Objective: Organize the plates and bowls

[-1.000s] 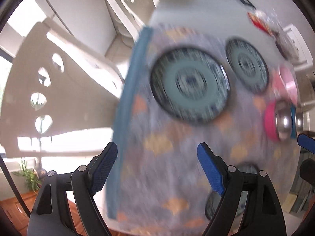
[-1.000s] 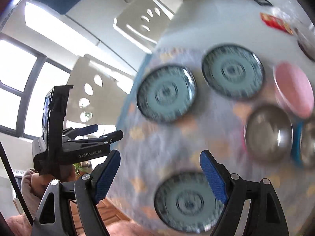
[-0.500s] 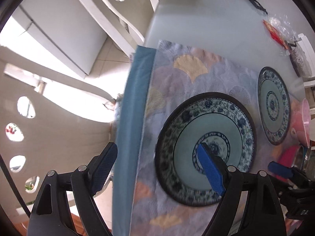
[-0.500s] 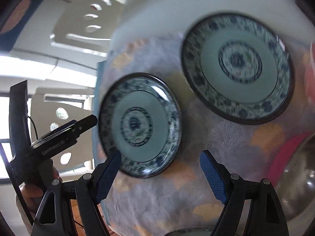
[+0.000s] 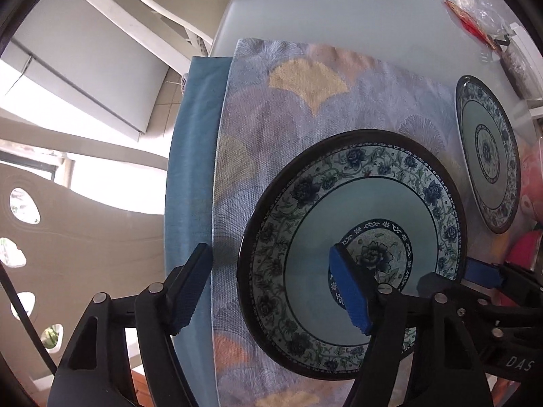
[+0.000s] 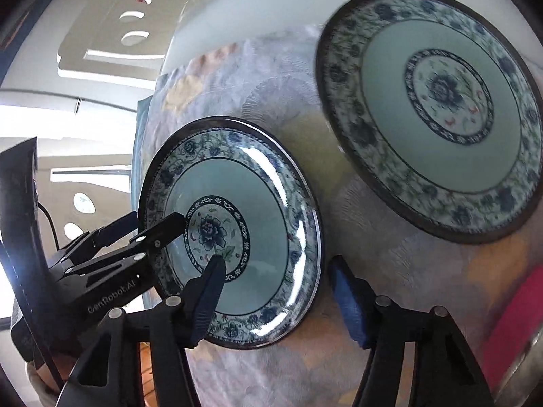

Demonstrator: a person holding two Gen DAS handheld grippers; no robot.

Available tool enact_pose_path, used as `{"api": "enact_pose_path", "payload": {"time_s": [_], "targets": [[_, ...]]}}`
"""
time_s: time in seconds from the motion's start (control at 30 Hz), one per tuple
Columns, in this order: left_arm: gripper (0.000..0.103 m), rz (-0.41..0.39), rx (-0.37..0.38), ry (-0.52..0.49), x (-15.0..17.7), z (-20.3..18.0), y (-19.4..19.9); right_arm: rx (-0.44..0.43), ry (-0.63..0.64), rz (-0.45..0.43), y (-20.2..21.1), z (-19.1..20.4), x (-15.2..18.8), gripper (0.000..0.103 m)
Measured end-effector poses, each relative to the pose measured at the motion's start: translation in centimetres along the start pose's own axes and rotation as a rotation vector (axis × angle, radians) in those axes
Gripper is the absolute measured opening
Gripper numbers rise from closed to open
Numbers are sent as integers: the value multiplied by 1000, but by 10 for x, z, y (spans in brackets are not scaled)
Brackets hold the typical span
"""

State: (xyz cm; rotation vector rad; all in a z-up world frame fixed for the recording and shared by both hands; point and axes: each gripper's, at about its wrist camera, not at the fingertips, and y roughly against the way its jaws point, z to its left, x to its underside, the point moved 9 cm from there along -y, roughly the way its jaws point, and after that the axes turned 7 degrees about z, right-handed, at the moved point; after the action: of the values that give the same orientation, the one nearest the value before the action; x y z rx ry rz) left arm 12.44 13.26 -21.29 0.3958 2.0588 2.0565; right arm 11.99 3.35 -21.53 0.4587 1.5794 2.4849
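I have both grippers straddling opposite rims of the plate point(image 5: 353, 251) near the placemat's point(image 5: 305, 101) counter-edge side; left gripper point(image 5: 271, 291) and right gripper point(image 6: 275, 302) have just been closing, not yet pinching.

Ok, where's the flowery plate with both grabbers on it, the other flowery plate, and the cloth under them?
near plate point(image 5: 305, 237), left wrist view, on its pale blue well.
far plate point(image 6: 390, 101), right wrist view, on its pale well.
patterned cloth point(image 5: 305, 78), left wrist view, on a yellow fan shape.
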Motion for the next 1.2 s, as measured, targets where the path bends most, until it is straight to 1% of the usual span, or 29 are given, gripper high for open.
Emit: {"api": "enact_pose_path", "payload": {"time_s": [0.1, 0.13, 0.2, 0.33, 0.47, 0.6, 0.77, 0.9, 1.2], "targets": [[68, -2, -1, -30, 2, -8, 0, 22, 20, 10, -3, 5, -3, 58], [68, -5, -3, -42, 7, -12, 2, 29, 32, 12, -4, 8, -4, 57], [66, -13, -36, -60, 10, -17, 2, 31, 47, 21, -6, 12, -5, 55], [66, -6, -27, -70, 16, -22, 2, 54, 59, 35, -8, 14, -3, 54], [66, 1, 4, -68, 21, -25, 2, 76, 67, 46, -8, 12, 2, 54], [66, 9, 13, -61, 26, -21, -3, 80, 61, 56, -10, 12, 4, 54], [66, 7, 13, -67, 31, -26, -5, 81, 54, 55, -10, 9, 7, 54], [66, -1, 9, -78, 31, -27, 9, 79, 50, 53, -9, 10, 7, 54], [66, -24, -2, -84, 37, -28, 25, 70, 54, 36, 5, 9, 14, 54]]}}
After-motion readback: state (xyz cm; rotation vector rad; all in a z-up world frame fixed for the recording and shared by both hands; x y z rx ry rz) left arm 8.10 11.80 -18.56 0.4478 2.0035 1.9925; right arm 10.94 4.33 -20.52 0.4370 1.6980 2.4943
